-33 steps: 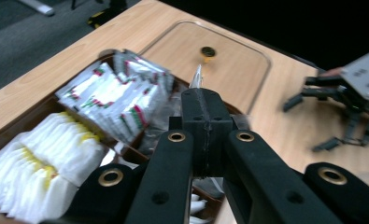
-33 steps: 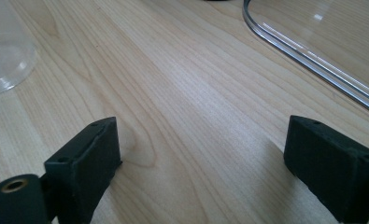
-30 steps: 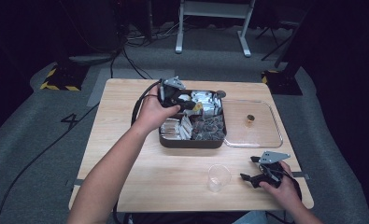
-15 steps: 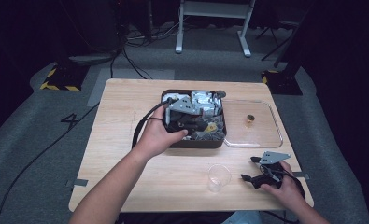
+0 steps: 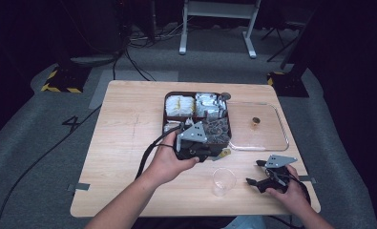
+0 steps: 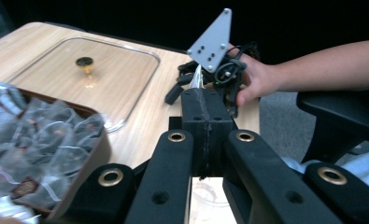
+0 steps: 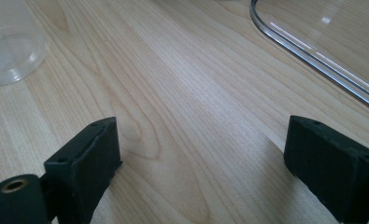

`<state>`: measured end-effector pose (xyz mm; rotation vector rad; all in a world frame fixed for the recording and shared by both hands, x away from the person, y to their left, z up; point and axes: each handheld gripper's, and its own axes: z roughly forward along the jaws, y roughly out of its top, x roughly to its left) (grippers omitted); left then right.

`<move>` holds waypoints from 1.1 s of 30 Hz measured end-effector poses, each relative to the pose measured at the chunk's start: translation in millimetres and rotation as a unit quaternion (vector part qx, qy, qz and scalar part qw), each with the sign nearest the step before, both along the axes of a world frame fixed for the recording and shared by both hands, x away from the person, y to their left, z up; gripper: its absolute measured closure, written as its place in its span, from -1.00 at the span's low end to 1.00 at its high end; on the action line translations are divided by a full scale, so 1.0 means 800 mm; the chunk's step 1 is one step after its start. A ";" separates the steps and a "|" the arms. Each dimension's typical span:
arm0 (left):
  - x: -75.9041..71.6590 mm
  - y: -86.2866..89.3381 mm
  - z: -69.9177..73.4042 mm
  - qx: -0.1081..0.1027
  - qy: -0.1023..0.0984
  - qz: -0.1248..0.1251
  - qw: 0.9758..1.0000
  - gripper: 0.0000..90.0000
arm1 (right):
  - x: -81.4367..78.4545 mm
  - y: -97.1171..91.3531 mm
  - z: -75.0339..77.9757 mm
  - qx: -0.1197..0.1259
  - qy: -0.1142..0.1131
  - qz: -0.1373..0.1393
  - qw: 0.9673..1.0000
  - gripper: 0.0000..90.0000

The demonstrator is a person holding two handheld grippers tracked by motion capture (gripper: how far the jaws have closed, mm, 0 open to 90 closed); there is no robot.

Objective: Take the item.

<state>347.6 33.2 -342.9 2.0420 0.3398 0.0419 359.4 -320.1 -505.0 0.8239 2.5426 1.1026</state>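
Tea sachet, a small pale-yellow piece, is poking out from the tip of the left gripper, just past the near right corner of the tray and above the bare table. The person's left forearm is reaching in from the bottom of the high view, and the left hand is wrapping the gripper's body beside the tray's front edge. In the left gripper view the two black jaws are pressing flat together on the left gripper, and a sliver of white sachet is peeking out beyond them, so this gripper is clamping the sachet.

The dark tray is sitting mid-table and holding pale yellow packets at back left, silver packets at back right, and grey mesh bags in front.

A clear plastic cup is standing upright near the table's front edge, between the two grippers.

A clear lid with a small gold knob is lying flat, touching the tray's right side.

The right gripper is resting low near the front right corner in the right hand, its jaws spreading wide apart over bare wood and gripping nothing in the right gripper view.
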 end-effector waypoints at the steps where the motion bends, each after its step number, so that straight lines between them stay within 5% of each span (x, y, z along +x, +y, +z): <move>1: -0.004 -0.003 -0.007 -0.006 -0.001 0.000 1.000 1.00 | 0.000 0.000 0.000 0.000 0.000 0.000 1.000 -0.76; 12: -0.020 -0.013 -0.035 -0.024 -0.003 -0.008 1.000 1.00 | 0.000 0.000 0.000 0.000 0.000 0.000 1.000 -0.76; 19: -0.027 -0.024 -0.060 -0.056 0.013 -0.021 0.998 1.00 | 0.000 0.000 0.000 0.000 0.000 0.000 1.000 -0.76; 33: -0.030 -0.038 -0.090 -0.043 0.020 -0.023 0.999 1.00 | -0.001 0.000 0.000 0.000 0.000 -0.001 1.000 -0.76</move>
